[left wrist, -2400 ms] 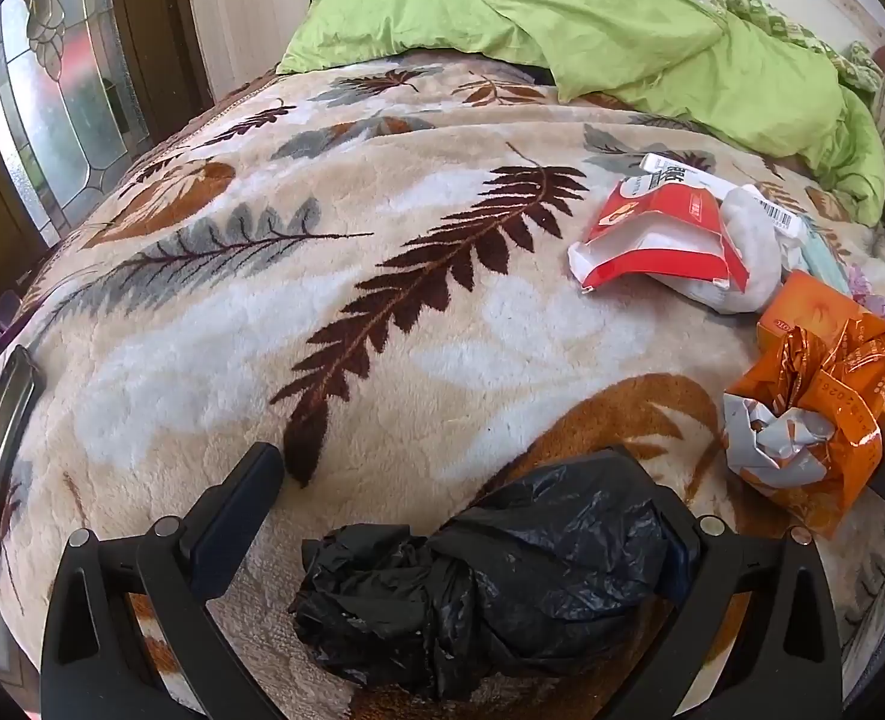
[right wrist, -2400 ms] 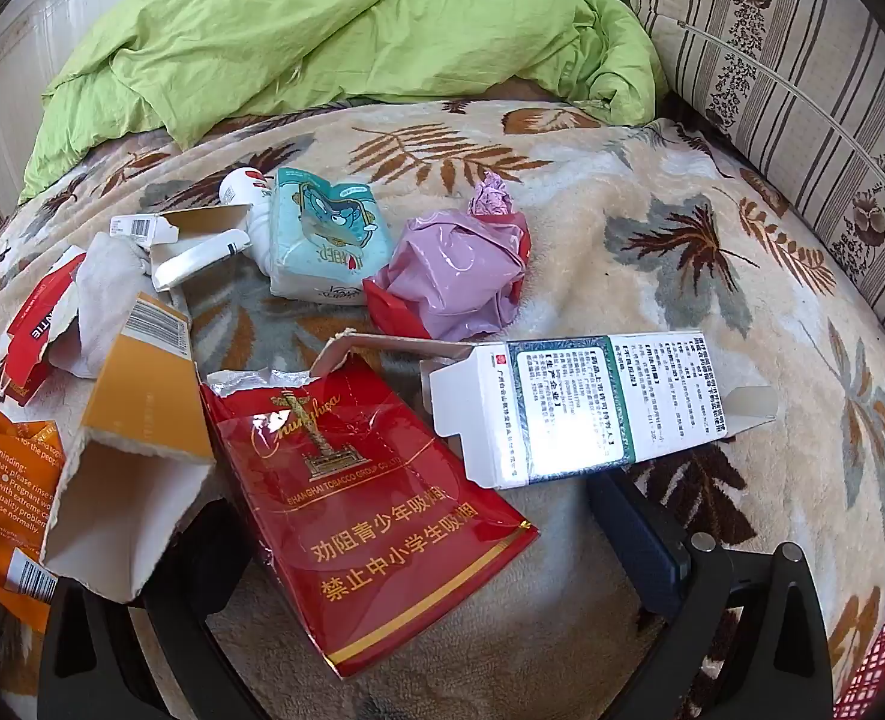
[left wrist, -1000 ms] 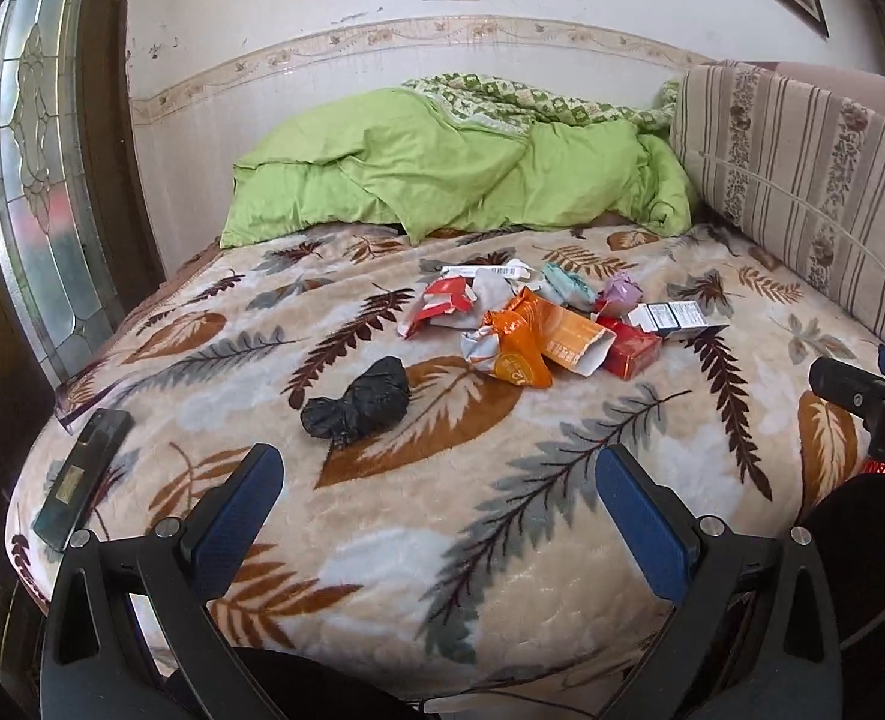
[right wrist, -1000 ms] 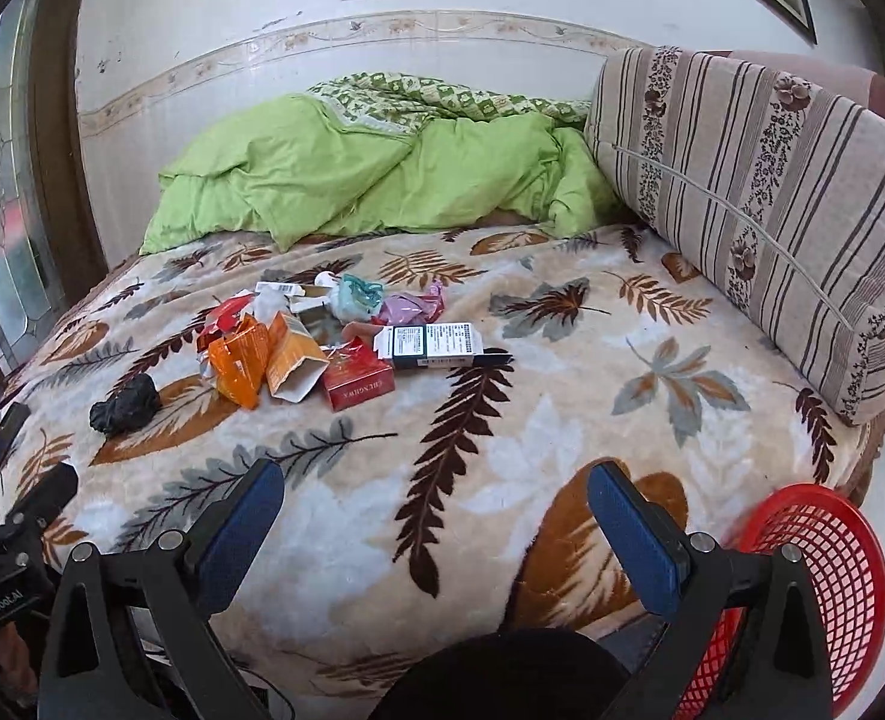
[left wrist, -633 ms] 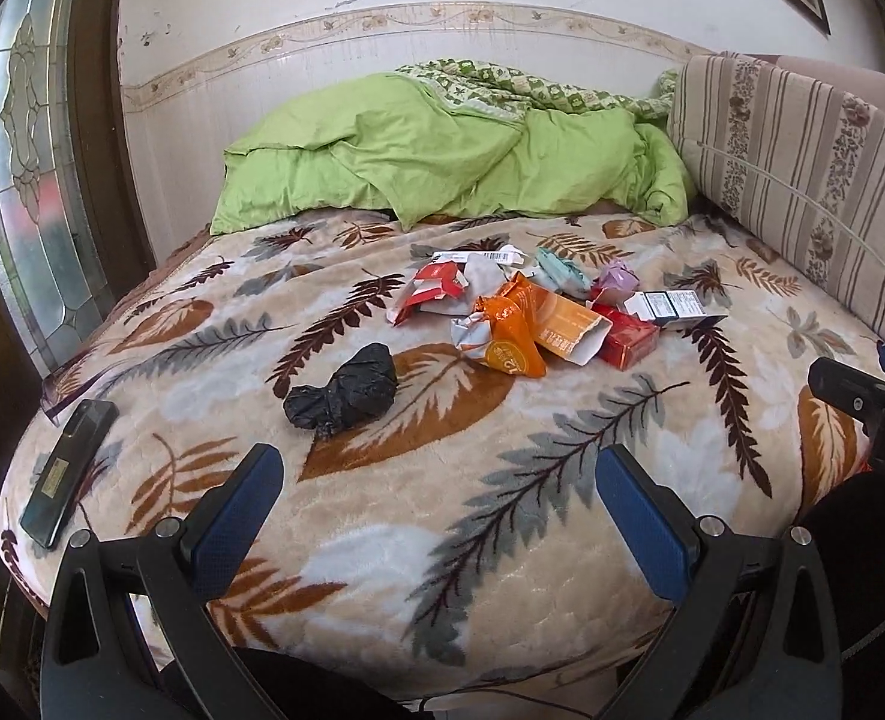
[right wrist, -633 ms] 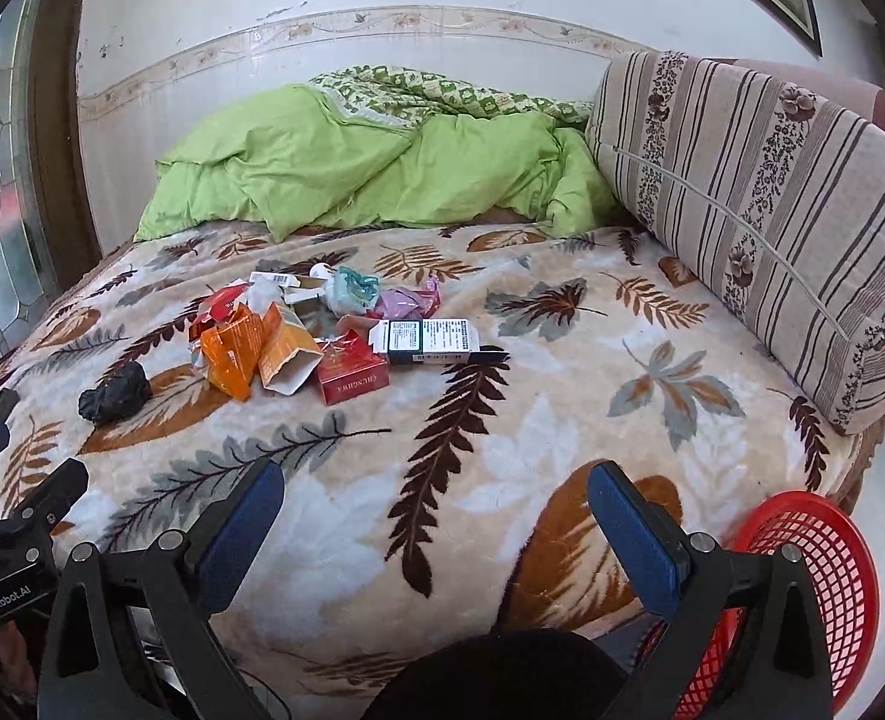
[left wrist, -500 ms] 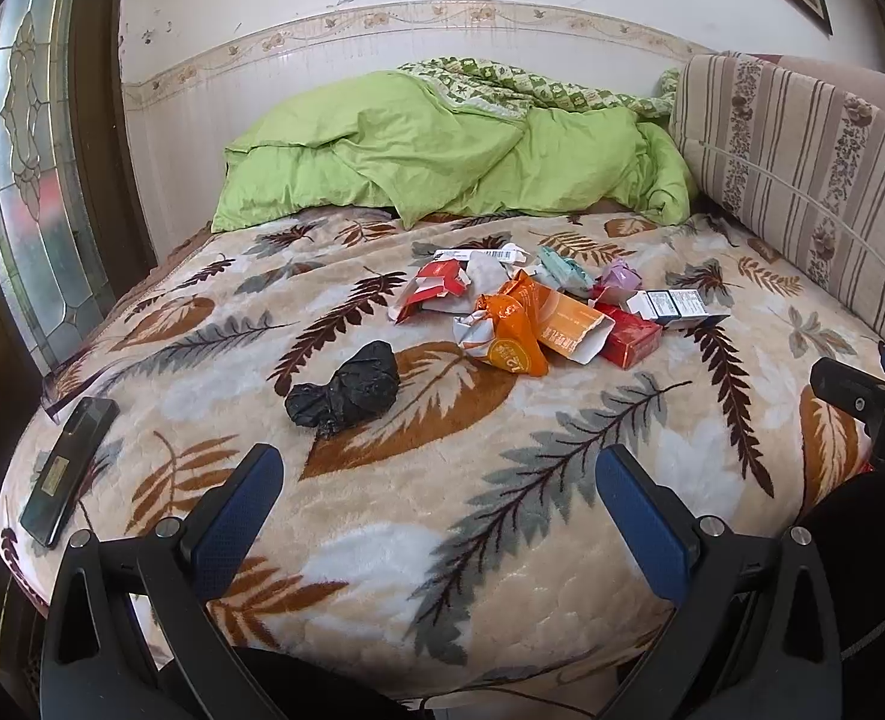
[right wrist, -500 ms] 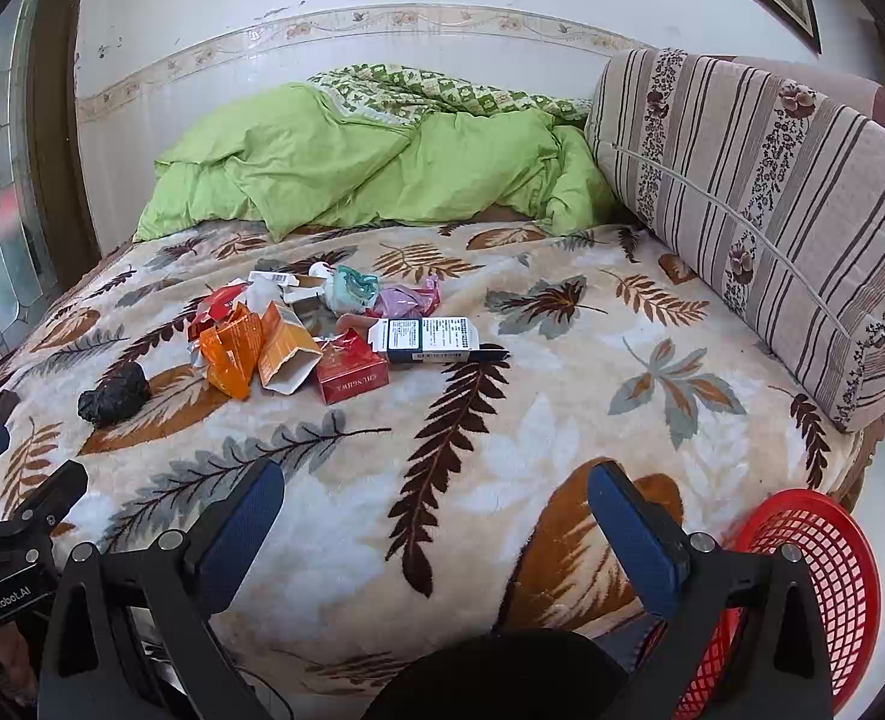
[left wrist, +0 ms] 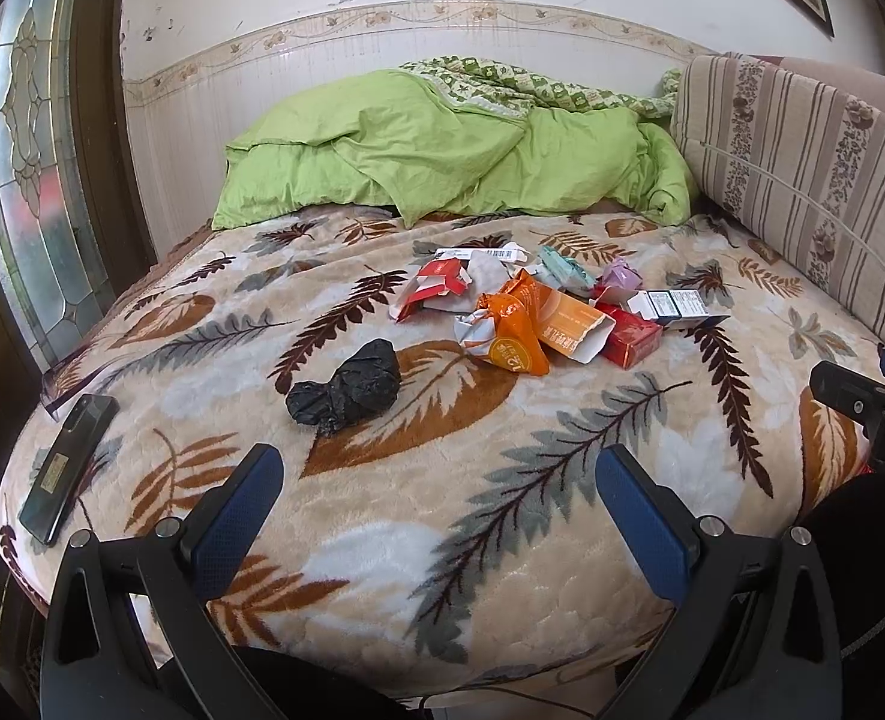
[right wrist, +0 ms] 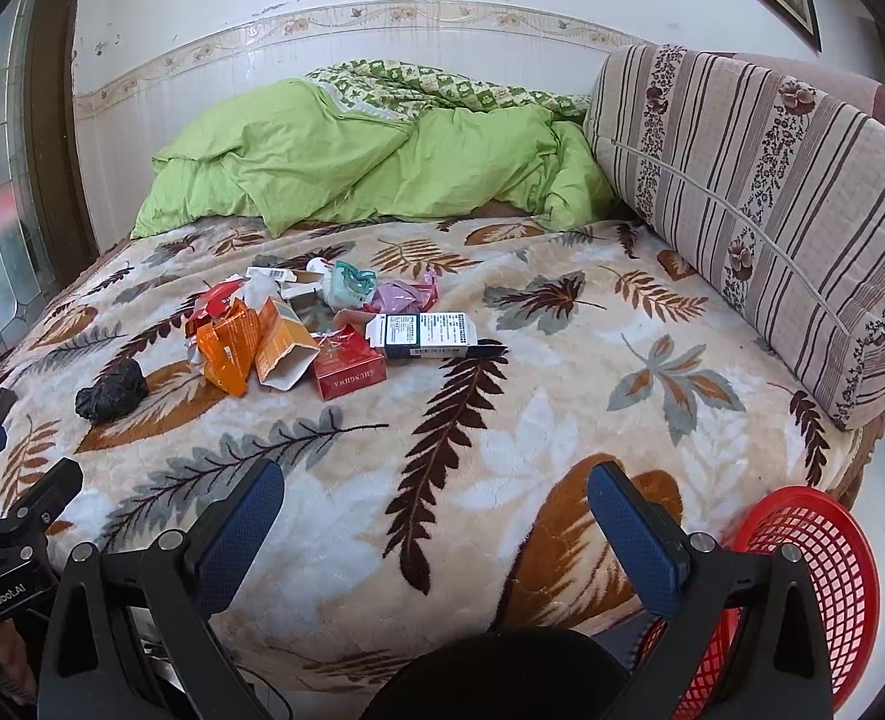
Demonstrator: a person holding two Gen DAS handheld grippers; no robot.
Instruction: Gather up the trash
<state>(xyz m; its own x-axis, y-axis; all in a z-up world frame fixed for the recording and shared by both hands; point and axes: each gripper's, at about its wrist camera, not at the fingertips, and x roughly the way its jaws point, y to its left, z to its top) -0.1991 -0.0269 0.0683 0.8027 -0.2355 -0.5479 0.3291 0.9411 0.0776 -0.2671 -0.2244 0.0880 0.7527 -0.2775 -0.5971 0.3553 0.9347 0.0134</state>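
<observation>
A pile of trash lies mid-bed: an orange foil wrapper [left wrist: 505,336], an orange carton [left wrist: 568,324], a red cigarette box [left wrist: 631,339], a white and blue box [right wrist: 424,330], a red and white pack [left wrist: 430,291], a pink wrapper [right wrist: 403,294]. A crumpled black bag [left wrist: 346,390] lies apart to the left; it also shows in the right wrist view [right wrist: 109,390]. A red mesh basket [right wrist: 802,588] stands on the floor at the bed's right front. My left gripper [left wrist: 436,498] and right gripper [right wrist: 436,510] are open and empty, held back over the bed's near edge.
A dark phone [left wrist: 67,459] lies at the bed's left edge. A green duvet [left wrist: 442,156] is heaped at the back. A striped cushion [right wrist: 760,180] leans along the right side. A stained-glass window [left wrist: 28,168] is on the left.
Since 2.4 s ago both grippers pulled far back from the trash to the bed's near edge. In the last second the views barely shifted. Both stayed open.
</observation>
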